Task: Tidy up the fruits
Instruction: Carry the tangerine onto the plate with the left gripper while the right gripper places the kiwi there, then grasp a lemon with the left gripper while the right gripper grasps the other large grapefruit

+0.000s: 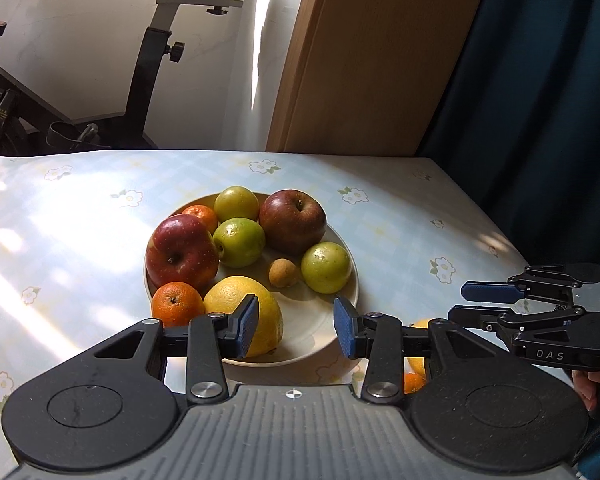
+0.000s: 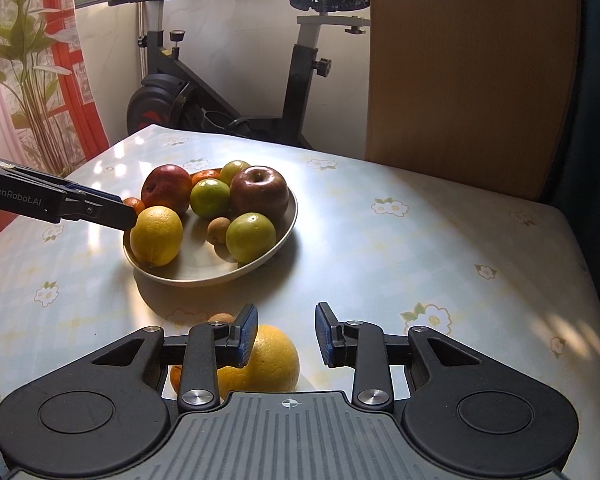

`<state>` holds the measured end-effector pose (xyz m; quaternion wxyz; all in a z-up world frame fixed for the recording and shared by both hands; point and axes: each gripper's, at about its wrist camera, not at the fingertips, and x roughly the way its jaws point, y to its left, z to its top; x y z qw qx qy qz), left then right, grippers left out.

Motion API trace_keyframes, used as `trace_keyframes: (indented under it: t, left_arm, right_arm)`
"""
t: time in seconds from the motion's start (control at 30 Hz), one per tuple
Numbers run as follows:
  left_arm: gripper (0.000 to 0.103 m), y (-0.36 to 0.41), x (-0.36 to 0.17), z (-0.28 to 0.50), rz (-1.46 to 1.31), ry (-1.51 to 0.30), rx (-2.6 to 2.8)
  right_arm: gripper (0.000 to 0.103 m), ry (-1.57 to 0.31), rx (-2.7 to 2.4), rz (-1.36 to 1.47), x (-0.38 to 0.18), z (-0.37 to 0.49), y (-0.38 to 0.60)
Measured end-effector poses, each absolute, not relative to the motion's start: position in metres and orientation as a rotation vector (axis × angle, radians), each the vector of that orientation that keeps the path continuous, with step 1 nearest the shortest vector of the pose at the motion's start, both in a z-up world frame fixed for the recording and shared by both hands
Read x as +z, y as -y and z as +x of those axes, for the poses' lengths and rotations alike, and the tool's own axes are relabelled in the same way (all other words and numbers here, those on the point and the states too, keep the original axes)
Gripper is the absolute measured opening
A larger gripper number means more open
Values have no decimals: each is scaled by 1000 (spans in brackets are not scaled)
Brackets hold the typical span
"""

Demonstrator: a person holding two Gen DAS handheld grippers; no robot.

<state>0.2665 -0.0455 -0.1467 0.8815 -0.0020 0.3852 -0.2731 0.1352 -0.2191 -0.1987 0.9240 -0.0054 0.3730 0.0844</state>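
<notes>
A pale plate (image 1: 320,332) (image 2: 276,236) on the table holds two red apples (image 1: 182,252) (image 1: 293,222), several green fruits (image 1: 326,267), tangerines (image 1: 177,304), a small brown fruit (image 1: 284,273) and a yellow citrus (image 1: 236,298) (image 2: 157,235). My left gripper (image 1: 296,326) is open and empty above the plate's near rim, its left pad beside the yellow citrus. My right gripper (image 2: 286,334) is open and empty above a large yellow-orange fruit (image 2: 268,364) on the table, with a tangerine (image 2: 175,376) and a small brown fruit (image 2: 220,317) beside it. The right gripper also shows in the left wrist view (image 1: 466,302).
The table (image 2: 400,264) has a pale flowered cloth. An exercise bike (image 2: 236,92) stands behind it, a wooden panel (image 2: 468,72) at the back right, a dark blue curtain (image 1: 540,100) on the right, and a plant (image 2: 24,48) at the left.
</notes>
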Motion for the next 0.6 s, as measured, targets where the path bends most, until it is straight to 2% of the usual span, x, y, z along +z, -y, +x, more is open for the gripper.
trace_keyframes:
  t: [0.6]
  left_arm:
    - [43,69,-164,269,-73,-932,-693]
  right_arm:
    - [34,-815,255,50,-208,110,213]
